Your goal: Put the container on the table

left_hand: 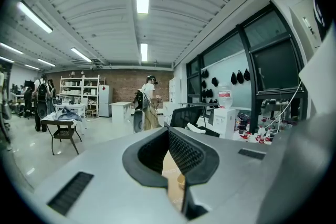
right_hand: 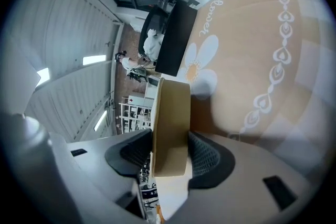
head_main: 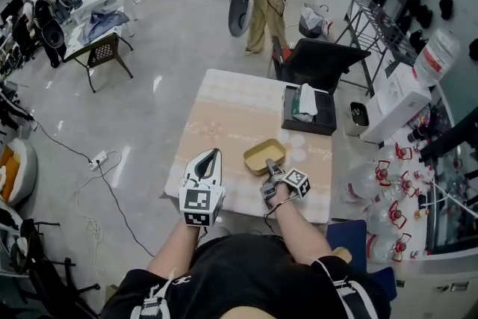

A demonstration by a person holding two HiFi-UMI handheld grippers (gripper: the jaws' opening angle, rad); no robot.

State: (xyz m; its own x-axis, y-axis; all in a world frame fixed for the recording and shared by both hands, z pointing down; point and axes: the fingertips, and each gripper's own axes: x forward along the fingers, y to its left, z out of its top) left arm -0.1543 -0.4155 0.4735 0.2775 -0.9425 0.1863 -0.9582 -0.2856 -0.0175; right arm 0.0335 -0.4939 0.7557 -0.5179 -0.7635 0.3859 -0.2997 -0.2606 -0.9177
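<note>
- Container (head_main: 264, 155): near wall pinched between the right fingers (right_hand: 207, 156), body stretching ahead over the bench (head_main: 224, 116).
- Off to its left, the left fingers (left_hand: 184, 152) press together, empty.

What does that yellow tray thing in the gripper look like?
The container is a shallow tan tray with rounded corners. It is open on top, looks empty, and seems to be made of paper or card. The right gripper pinches its near wall between both jaws. It is low over the patterned table, near the front edge; whether its bottom touches the table cannot be told.
</note>
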